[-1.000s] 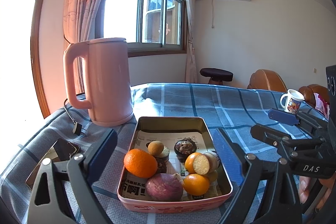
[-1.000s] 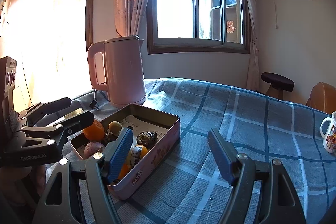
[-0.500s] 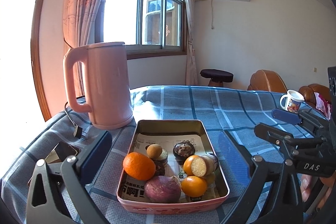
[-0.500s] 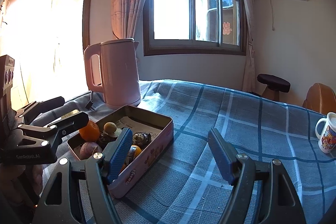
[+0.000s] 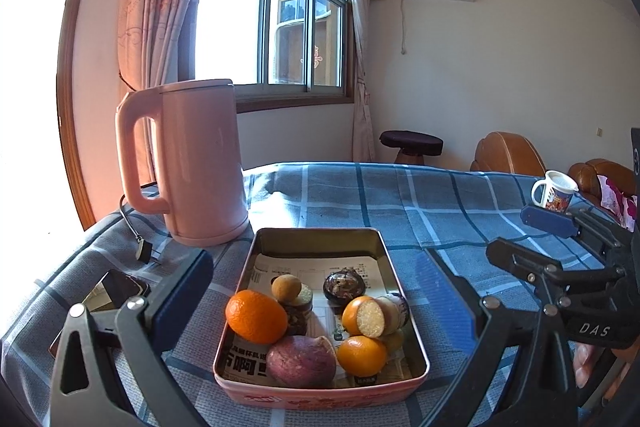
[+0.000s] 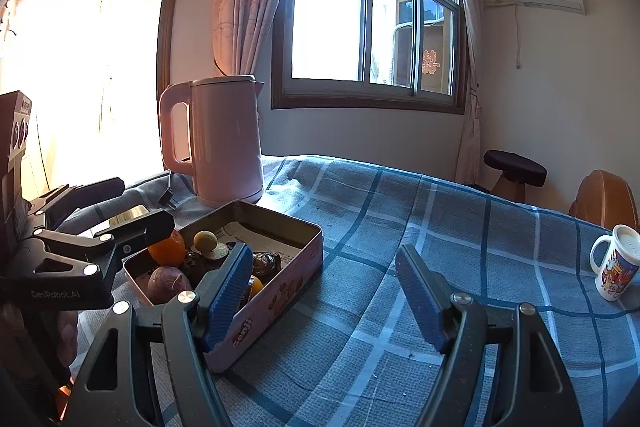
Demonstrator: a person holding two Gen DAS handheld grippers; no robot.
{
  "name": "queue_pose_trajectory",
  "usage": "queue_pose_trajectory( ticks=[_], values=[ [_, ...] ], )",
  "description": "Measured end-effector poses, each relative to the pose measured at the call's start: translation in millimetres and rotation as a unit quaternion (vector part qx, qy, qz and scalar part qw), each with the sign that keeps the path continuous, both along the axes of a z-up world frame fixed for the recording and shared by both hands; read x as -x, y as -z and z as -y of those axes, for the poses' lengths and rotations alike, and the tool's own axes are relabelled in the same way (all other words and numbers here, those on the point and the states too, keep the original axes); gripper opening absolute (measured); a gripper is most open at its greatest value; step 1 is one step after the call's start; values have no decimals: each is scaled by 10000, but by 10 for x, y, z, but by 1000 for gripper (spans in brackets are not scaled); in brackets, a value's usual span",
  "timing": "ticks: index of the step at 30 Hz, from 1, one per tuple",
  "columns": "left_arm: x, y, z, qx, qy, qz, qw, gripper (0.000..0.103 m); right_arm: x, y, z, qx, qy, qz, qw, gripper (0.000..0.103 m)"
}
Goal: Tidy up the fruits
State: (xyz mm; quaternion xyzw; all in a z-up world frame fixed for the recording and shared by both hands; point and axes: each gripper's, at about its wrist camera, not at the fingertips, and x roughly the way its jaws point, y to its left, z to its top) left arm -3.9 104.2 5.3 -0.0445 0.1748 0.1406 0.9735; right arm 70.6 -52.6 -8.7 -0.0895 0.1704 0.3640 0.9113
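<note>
On the blue checked tablecloth [image 5: 400, 199], the pink rectangular tin [image 5: 320, 389] holds all fruit [image 5: 256, 315]. Both tongs, left gripper [image 5: 312, 299] and right gripper [image 6: 320, 291], gape empty, having drawn back over 1 second.

We read "DAS" on the right gripper [image 5: 556, 247], "GenRobot.AI" on the left gripper [image 6: 120, 211], and "enji" on the tin [image 6: 280, 291] wall.
</note>
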Motion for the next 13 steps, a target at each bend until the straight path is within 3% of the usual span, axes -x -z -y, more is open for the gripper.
queue_pose_trajectory(
  ticks=[13],
  values=[
    [23, 11, 38, 23, 108, 89, 9999, 103, -25, 74, 99, 59, 103, -39, 9999, 75]
  ],
)
